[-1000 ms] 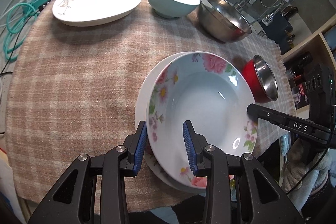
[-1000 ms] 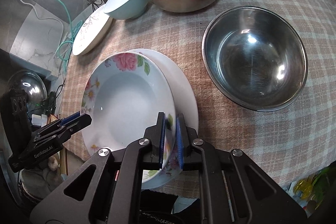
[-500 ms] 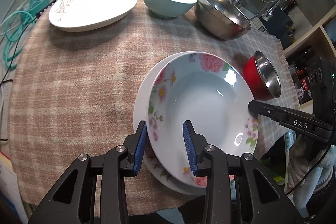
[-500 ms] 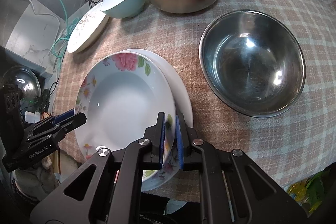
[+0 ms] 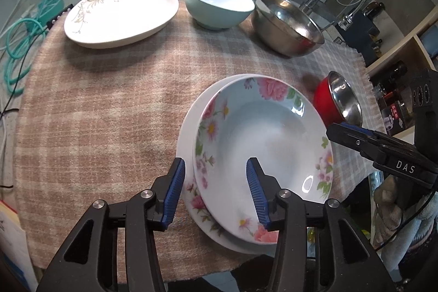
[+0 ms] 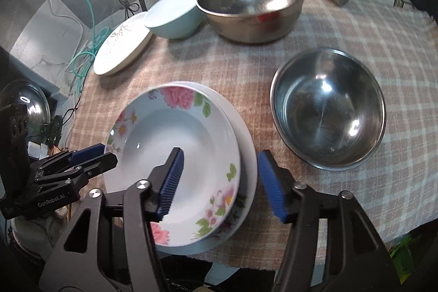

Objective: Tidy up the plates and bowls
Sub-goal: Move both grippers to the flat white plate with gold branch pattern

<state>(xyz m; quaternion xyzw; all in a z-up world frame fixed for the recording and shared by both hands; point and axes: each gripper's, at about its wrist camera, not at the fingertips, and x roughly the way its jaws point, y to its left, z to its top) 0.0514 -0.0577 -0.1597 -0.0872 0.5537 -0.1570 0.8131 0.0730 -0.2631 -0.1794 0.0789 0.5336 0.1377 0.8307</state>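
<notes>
Floral deep plate (image 5: 262,144) sits nested on a plain white plate (image 5: 189,133), offset so the white rim shows as a crescent on one side. The stack lies at the near edge of the checked cloth (image 5: 109,106) and overhangs it slightly.

Left gripper (image 5: 216,190) — jaws have just been opening, now apart and straddling the near rim of the stack, pads not pressing on it. Right gripper (image 6: 221,179) — jaws have just been opening wide; the rims of both plates lie between the blue pads, no contact visible.

Open cloth lies to the left of the stack and behind it. Along the far edge: oval white plate (image 5: 120,12), pale blue bowl (image 5: 216,4), large steel bowl (image 5: 287,23), close together. A red-sided steel bowl (image 6: 328,108) sits just beside the stack on the right, near the cloth's fringed edge.
</notes>
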